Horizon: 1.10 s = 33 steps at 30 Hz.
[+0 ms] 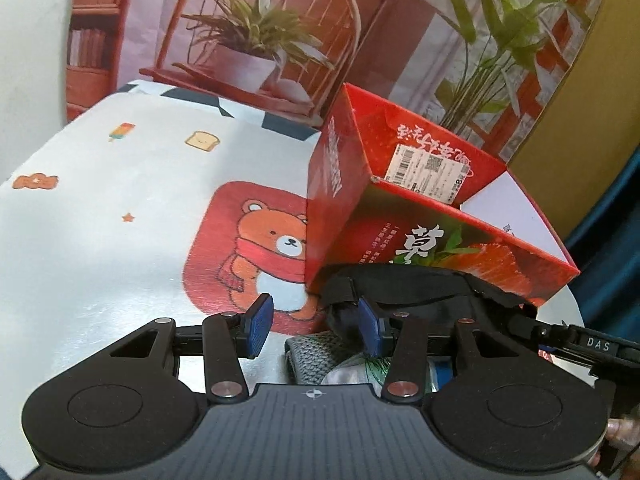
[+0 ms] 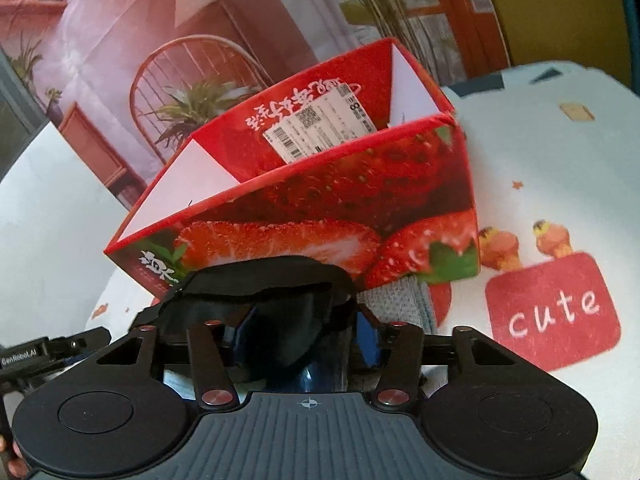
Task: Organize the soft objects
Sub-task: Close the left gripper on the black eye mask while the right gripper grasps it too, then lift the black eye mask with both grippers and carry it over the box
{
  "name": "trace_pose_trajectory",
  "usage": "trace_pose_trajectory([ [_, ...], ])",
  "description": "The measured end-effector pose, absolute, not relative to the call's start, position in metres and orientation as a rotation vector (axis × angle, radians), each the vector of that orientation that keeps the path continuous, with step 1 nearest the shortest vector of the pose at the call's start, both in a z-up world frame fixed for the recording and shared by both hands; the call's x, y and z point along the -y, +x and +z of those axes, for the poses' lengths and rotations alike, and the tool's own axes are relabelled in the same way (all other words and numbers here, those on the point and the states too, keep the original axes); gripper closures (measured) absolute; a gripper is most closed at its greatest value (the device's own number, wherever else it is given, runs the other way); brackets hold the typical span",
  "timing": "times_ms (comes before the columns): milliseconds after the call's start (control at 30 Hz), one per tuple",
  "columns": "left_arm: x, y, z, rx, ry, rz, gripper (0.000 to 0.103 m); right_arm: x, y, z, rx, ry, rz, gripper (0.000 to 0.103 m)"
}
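A black soft eye mask [image 1: 404, 284] hangs in the air in front of a red strawberry box [image 1: 400, 184], below its open top. My left gripper [image 1: 316, 326] is open; its right blue pad touches the mask's left end and nothing is between the pads. In the right wrist view the mask [image 2: 256, 280] drapes over my right gripper [image 2: 300, 332] and hides its fingertips, so its state is unclear. The box [image 2: 320, 184] stands right behind the mask, open top up. A grey knitted cloth [image 1: 316, 356] lies on the table under the mask and also shows in the right wrist view [image 2: 396, 300].
The table [image 1: 120, 208] has a white cloth printed with a bear and a red "cute" patch [image 2: 552, 312]. A printed backdrop of a chair and plants [image 1: 256, 32] stands behind the box. A green-printed packet [image 1: 376, 372] lies by the grey cloth.
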<state>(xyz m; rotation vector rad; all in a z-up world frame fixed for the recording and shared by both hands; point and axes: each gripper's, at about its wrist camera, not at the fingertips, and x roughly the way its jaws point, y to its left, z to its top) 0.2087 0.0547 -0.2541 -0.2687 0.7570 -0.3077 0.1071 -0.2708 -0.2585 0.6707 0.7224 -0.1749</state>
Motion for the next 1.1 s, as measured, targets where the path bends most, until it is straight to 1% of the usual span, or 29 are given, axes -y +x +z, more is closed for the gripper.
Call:
trace_pose_trajectory([
  [33, -0.053, 0.210, -0.256, -0.760, -0.279, -0.317, 0.054, 0.269, 0.108, -0.259, -0.717, 0.652, -0.167, 0.067],
  [67, -0.051, 0.210, -0.259, -0.755, -0.287, -0.341, 0.054, 0.267, 0.109, -0.258, -0.716, 0.636, -0.159, 0.069],
  [200, -0.037, 0.210, -0.267, -0.761, -0.260, -0.345, 0.053, 0.256, 0.110, -0.257, -0.709, 0.532, -0.150, 0.070],
  [567, -0.033, 0.220, -0.270, -0.773, -0.347, -0.373, 0.055, 0.247, 0.108, -0.257, -0.685, 0.435, -0.151, 0.070],
  [600, -0.031, 0.219, -0.270, -0.770, -0.346, -0.367, 0.057, 0.246, 0.108, -0.258, -0.682, 0.430, -0.152, 0.070],
  [633, -0.030, 0.218, -0.269, -0.766, -0.340, -0.358, 0.064, 0.245, 0.108, -0.258, -0.680, 0.423, -0.153, 0.070],
  [667, -0.028, 0.216, -0.268, -0.753, -0.319, -0.330, 0.074, 0.245, 0.108, -0.258, -0.678, 0.418, -0.155, 0.070],
  [733, -0.028, 0.209, -0.264, -0.718, -0.289, -0.294, 0.080, 0.245, 0.107, -0.257, -0.677, 0.419, -0.158, 0.070],
  [767, -0.028, 0.206, -0.263, -0.698, -0.285, -0.284, 0.085, 0.245, 0.107, -0.256, -0.673, 0.419, -0.158, 0.070],
  [867, -0.027, 0.199, -0.258, -0.657, -0.256, -0.266, 0.088, 0.242, 0.105, -0.252, -0.657, 0.397, -0.160, 0.070],
  [1100, -0.019, 0.187, -0.246, -0.590, -0.204, -0.282, 0.090, 0.241, 0.099, -0.241, -0.627, 0.361, -0.166, 0.071],
])
